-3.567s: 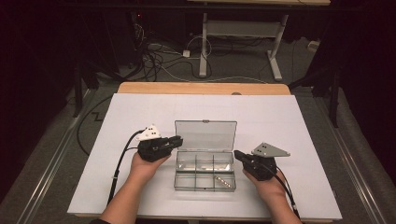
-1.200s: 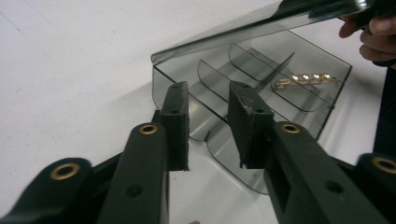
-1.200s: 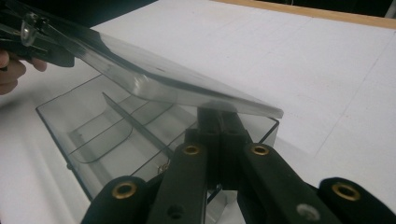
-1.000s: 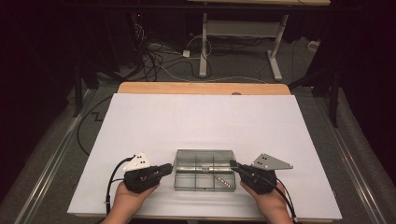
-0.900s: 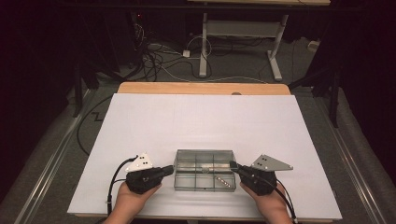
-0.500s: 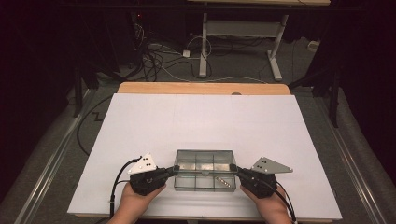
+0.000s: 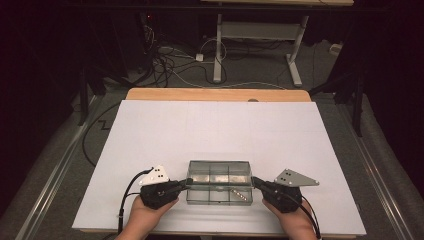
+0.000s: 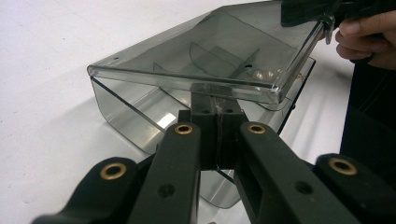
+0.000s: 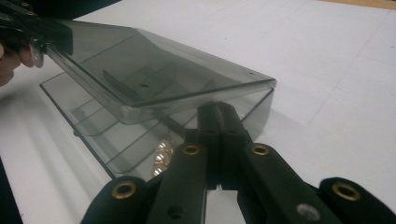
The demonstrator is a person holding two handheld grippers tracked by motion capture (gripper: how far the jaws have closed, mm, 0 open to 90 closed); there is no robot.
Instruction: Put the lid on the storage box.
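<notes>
A smoky clear plastic compartment box [image 7: 219, 182] sits near the table's front edge, its hinged lid [image 8: 205, 60] tilted partly down over the tray. My left gripper [image 7: 188, 182] is shut, with its tips tucked under the lid's left end [image 8: 217, 100]. My right gripper [image 7: 254, 181] is shut too, its tips [image 9: 218, 109] against the lid's [image 9: 154, 70] right end, just under its edge. Nothing is pinched between either pair of jaws. Small shiny metal parts [image 9: 161, 156] lie in a front compartment [image 7: 241, 194].
A white sheet [image 7: 215, 130] covers the table, and a strip of wooden top [image 7: 215, 94] shows at the far edge. Beyond it are the dark floor, loose cables [image 7: 170, 60] and the legs of a desk [image 7: 218, 45].
The lid stood upright and open 3.6 s ago; it now hangs low over the tray. Both hands have drawn back toward the front edge, and the left gripper has edged right, toward the box.
</notes>
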